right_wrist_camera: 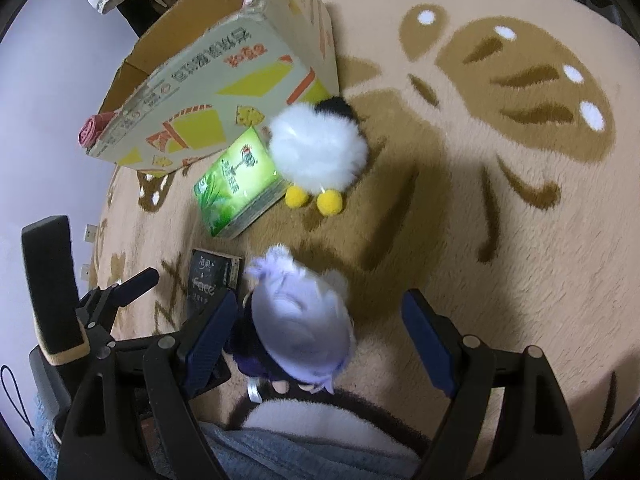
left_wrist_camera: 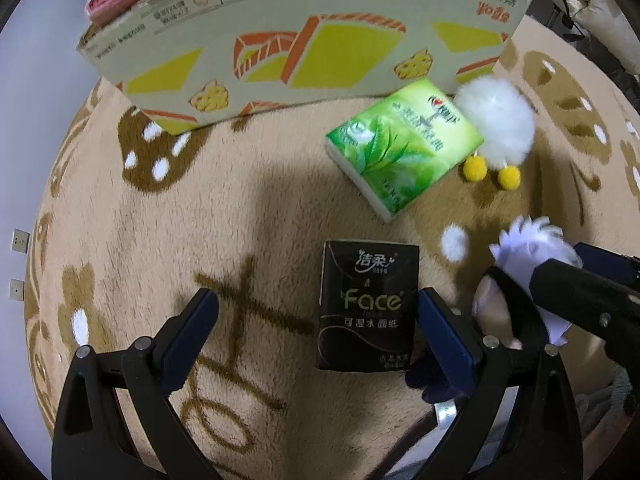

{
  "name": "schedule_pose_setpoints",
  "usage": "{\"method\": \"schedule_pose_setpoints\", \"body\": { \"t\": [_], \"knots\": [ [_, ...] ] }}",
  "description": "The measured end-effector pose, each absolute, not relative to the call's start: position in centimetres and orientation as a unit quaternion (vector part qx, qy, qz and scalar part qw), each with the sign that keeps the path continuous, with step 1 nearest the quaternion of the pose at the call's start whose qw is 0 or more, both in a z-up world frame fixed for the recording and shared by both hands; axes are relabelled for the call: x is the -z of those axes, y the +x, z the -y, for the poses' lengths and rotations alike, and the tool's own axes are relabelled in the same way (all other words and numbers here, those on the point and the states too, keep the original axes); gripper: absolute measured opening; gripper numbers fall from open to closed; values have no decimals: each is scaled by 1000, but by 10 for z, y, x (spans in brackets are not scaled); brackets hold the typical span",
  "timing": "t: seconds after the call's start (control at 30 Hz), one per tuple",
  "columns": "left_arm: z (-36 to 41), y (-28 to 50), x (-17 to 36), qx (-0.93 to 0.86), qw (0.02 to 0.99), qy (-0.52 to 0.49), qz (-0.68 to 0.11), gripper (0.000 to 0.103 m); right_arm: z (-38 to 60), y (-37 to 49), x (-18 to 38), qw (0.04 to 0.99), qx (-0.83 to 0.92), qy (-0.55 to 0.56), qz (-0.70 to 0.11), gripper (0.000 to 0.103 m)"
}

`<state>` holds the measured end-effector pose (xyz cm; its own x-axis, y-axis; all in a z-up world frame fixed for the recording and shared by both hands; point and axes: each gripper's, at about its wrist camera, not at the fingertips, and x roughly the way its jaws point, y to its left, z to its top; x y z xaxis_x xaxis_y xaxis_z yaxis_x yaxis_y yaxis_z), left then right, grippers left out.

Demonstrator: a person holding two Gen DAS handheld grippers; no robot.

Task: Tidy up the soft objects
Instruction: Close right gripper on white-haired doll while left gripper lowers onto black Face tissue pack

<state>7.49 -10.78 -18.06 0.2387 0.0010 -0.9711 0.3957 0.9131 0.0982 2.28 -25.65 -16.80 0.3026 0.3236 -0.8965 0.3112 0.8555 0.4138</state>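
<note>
Both grippers' fingers stand released; right gripper [right_wrist_camera: 320,344] half hides purple-haired doll [right_wrist_camera: 300,328].

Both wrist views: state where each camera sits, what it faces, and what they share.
Left wrist: on the left gripper, looking down at the black tissue pack between open fingers; the right gripper's arm crosses at right.
Right wrist: on the right gripper, looking down over the purple-haired doll.
Shared: green tissue pack, white fluffy toy, cardboard box, rug.

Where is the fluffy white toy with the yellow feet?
The fluffy white plush toy with yellow pom-pom feet lies on the beige rug, touching the green tissue pack on its left, right in front of the cardboard box.
</note>
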Motion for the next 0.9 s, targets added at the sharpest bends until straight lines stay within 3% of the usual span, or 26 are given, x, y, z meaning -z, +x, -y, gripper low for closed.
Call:
{"method": "schedule_pose_setpoints", "body": {
  "t": [0.17, 0.3, 0.37, 0.5, 0.67, 0.9],
  "knots": [
    [103, 75, 186, 127, 763, 157, -614, 95, 257, 20, 170, 754, -5, 284, -592, 89],
    [104, 76, 189, 133, 757, 157, -620, 84, 254, 22, 177, 742, -13, 293, -603, 89],
    [105, 76, 191, 137, 754, 154, -623, 77, 251, 23, 180, 737, -23, 297, -607, 73],
    [105, 74, 192, 135, 753, 140, -629, 64, 250, 23, 179, 738, -38, 307, -600, 56],
    [92, 78, 189, 119, 757, 132, -629, 47, 245, 25, 175, 747, -41, 293, -596, 52],
    [75, 80, 186, 119, 761, 106, -629, 46, 244, 27, 157, 788, -21, 253, -560, 50]
  ]
}}
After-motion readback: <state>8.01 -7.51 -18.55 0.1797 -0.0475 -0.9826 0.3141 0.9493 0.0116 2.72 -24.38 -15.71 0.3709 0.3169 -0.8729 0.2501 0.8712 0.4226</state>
